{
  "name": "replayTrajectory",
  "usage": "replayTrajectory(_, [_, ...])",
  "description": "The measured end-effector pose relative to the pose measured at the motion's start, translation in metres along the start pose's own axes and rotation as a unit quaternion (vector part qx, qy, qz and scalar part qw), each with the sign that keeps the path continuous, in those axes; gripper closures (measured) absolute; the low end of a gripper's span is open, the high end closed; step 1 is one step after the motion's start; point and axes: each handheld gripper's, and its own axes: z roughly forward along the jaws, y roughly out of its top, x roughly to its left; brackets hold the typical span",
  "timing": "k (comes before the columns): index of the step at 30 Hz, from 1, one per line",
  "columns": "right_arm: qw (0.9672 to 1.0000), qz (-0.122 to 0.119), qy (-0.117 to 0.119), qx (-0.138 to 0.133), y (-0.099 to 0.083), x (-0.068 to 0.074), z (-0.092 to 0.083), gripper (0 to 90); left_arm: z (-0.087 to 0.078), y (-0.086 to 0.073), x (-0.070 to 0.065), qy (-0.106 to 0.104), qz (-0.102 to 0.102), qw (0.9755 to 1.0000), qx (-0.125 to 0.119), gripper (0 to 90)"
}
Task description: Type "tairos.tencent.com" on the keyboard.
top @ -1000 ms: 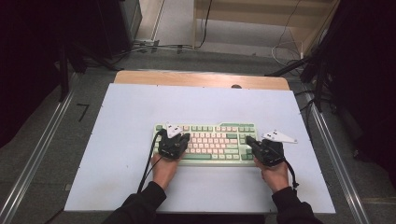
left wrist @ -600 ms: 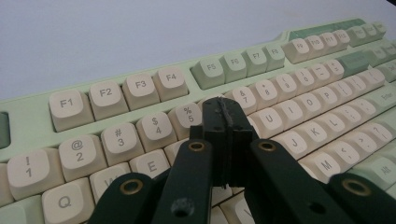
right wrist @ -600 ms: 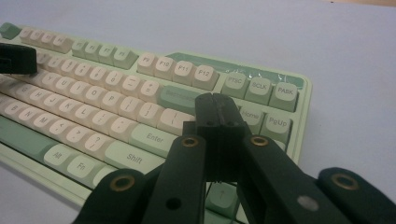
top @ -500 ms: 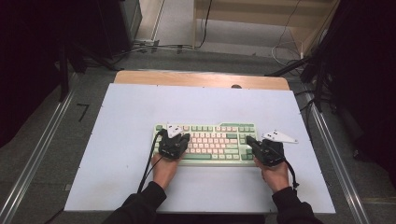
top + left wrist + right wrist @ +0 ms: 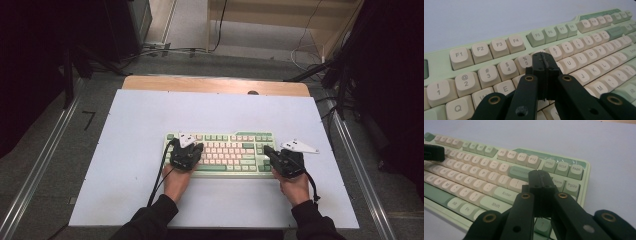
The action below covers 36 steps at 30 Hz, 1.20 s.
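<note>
Grey floor (image 5: 75,150), cables (image 5: 300,55), wooden furniture (image 5: 280,12) behind; dark sides, possibly curtains (image 5: 390,75).

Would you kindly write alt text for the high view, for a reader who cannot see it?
A person's two hands each hold a shut black gripper over a pale green and cream keyboard on a white table. The left gripper sits over the keyboard's left end, the right gripper at its right end.

keyboard (image 5: 499,57) cut off at frame edges, right-end key legends blurred
</note>
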Motion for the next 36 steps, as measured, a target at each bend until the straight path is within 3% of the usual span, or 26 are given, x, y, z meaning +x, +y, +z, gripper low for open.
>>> replayTrajectory(3, [1.0,-0.001,0.001,0.0,0.0,0.0,0.0,87.6,0.002,-0.001,-0.001,0.002,0.004,1.0,0.005,90.0])
replayTrajectory(16, [1.0,-0.001,-0.001,-0.002,0.0,-0.001,-0.001,87.7,-0.01,0.004,0.005,-0.003,-0.012,0.9998,-0.014,90.0])
replayTrajectory(36, [1.0,-0.001,0.001,-0.002,0.0,0.0,-0.002,87.6,-0.034,-0.001,0.031,0.019,-0.034,0.999,-0.022,90.0])
